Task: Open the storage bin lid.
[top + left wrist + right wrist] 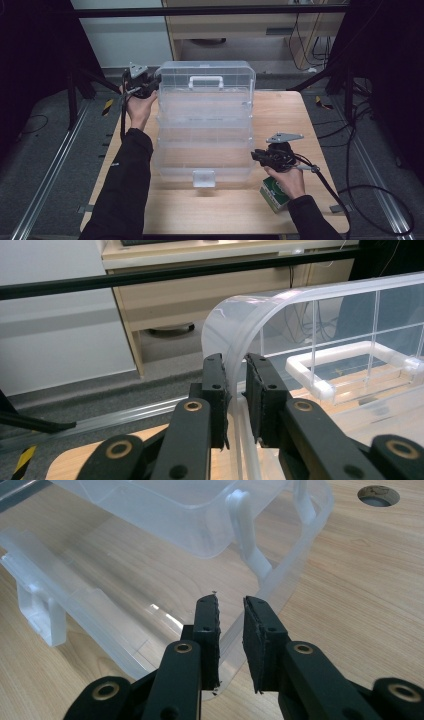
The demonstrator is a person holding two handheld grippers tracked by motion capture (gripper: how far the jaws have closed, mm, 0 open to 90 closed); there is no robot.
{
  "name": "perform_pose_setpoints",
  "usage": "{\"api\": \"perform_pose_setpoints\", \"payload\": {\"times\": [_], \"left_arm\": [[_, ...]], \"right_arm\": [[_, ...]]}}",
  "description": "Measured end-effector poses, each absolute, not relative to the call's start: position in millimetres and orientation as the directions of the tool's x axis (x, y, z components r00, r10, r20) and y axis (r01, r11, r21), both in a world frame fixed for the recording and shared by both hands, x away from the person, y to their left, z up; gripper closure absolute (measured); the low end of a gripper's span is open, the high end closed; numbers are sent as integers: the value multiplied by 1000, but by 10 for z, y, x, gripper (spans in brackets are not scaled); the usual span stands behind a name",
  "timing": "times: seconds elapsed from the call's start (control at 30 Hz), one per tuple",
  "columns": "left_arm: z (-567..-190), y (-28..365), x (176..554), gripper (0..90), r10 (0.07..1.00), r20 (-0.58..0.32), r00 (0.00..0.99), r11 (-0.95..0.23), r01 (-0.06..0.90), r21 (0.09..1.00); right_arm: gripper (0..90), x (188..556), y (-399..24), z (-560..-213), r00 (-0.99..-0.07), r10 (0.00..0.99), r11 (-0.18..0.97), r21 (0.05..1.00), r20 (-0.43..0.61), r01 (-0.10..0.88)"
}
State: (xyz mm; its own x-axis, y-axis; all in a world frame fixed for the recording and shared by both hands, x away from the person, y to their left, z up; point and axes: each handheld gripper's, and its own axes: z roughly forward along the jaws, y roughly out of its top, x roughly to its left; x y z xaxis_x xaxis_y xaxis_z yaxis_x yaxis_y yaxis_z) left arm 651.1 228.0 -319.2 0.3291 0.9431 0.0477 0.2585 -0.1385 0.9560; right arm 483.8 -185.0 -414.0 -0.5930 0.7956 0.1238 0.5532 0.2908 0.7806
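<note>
Clear tiered storage box [205, 125] stands open mid-desk [295, 115]; the left gripper [150, 86] is clamped on the lid's far-left corner, and the right gripper [256, 156] is pinching the bottom tray's rim at its near-right corner, a green carton [274, 192] just beside that hand

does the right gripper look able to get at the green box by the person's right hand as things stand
Probably not right away. The right gripper has its fingers around the rim of the clear storage box, and the green box lies behind it, partly under the right hand. It would have to let go and turn back first.
</note>
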Motion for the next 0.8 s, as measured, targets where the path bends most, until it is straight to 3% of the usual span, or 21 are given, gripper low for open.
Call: {"api": "perform_pose_setpoints", "payload": {"times": [0.8], "left_arm": [[-3249, 2253, 6728, 788, 949, 30, 314, -128, 296, 947]], "right_arm": [[768, 4847, -1829, -4116, -595, 796, 312, 767, 110, 560]]}}
